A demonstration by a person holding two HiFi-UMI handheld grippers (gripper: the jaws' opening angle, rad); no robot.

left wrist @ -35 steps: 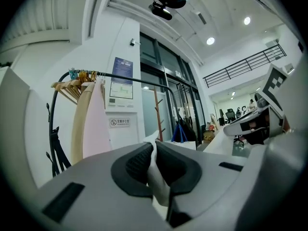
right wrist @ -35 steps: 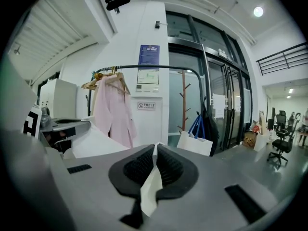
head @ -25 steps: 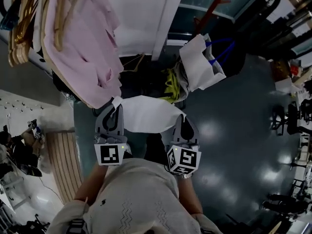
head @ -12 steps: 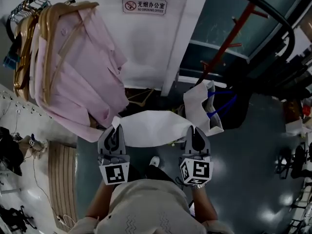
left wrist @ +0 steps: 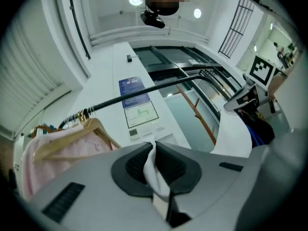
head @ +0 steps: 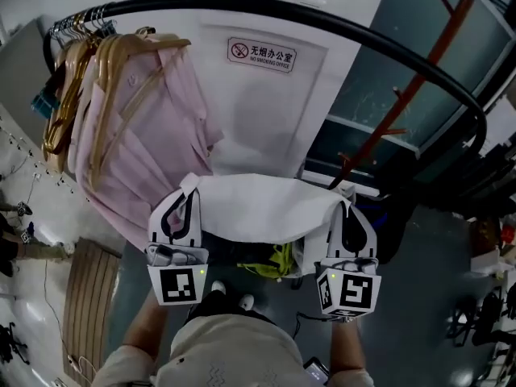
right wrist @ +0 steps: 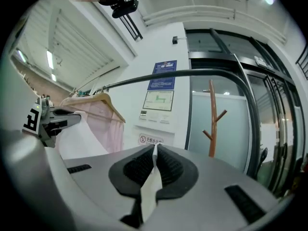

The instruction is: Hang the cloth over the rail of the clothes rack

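Observation:
A white cloth (head: 262, 208) hangs stretched between my two grippers in the head view, below the black curved rail (head: 322, 27) of the clothes rack. My left gripper (head: 187, 185) is shut on the cloth's left corner, and a white fold (left wrist: 155, 170) shows pinched between its pads. My right gripper (head: 337, 206) is shut on the right corner, with the cloth edge (right wrist: 151, 177) clamped in its jaws. The rail (right wrist: 192, 76) runs across above and ahead in the right gripper view, and the rail (left wrist: 144, 91) also crosses the left gripper view.
Pink shirts (head: 133, 135) on wooden hangers (head: 105, 63) hang at the rail's left end. A red-brown coat stand (head: 419, 79) rises at the right. A white door with a no-smoking sign (head: 261, 54) is behind the rail. A yellow item (head: 270, 263) lies below.
Both grippers have risen with the cloth held taut between them, and the rail has come into view above them. The grippers stand wider apart than before.

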